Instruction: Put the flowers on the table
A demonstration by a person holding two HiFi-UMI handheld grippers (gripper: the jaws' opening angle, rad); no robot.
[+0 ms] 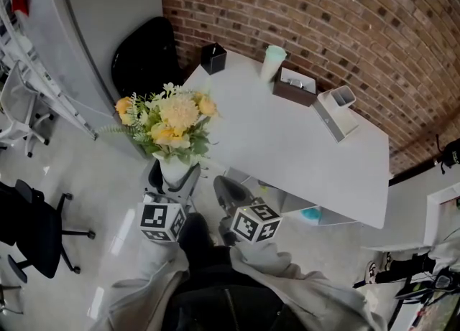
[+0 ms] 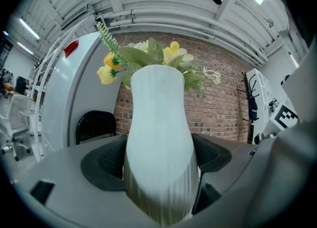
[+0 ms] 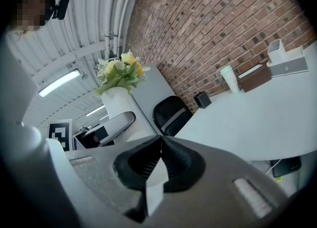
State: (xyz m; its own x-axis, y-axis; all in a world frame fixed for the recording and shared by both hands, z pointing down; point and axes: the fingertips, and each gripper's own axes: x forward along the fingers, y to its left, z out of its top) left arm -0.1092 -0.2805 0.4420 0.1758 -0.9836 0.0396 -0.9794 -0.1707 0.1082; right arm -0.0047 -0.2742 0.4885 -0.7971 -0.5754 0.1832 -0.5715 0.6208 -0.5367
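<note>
A white ribbed vase (image 1: 175, 168) with yellow and cream flowers (image 1: 172, 118) hangs upright over the floor, just off the near left corner of the white table (image 1: 287, 150). My left gripper (image 1: 175, 179) is shut on the vase's lower body. In the left gripper view the vase (image 2: 158, 143) fills the gap and both dark pads (image 2: 106, 165) press its sides. My right gripper (image 1: 228, 192) hovers beside it to the right, shut and holding nothing. In the right gripper view its tips (image 3: 159, 140) meet, with the vase (image 3: 119, 103) to the left and the table (image 3: 257, 118) ahead on the right.
On the table's far side stand a black pen holder (image 1: 213, 58), a pale green cup (image 1: 273, 62), a brown tissue box (image 1: 295, 87) and a white organizer (image 1: 336, 107). A black chair (image 1: 144, 57) sits by the far left corner, a rolling office chair (image 1: 36, 229) at left.
</note>
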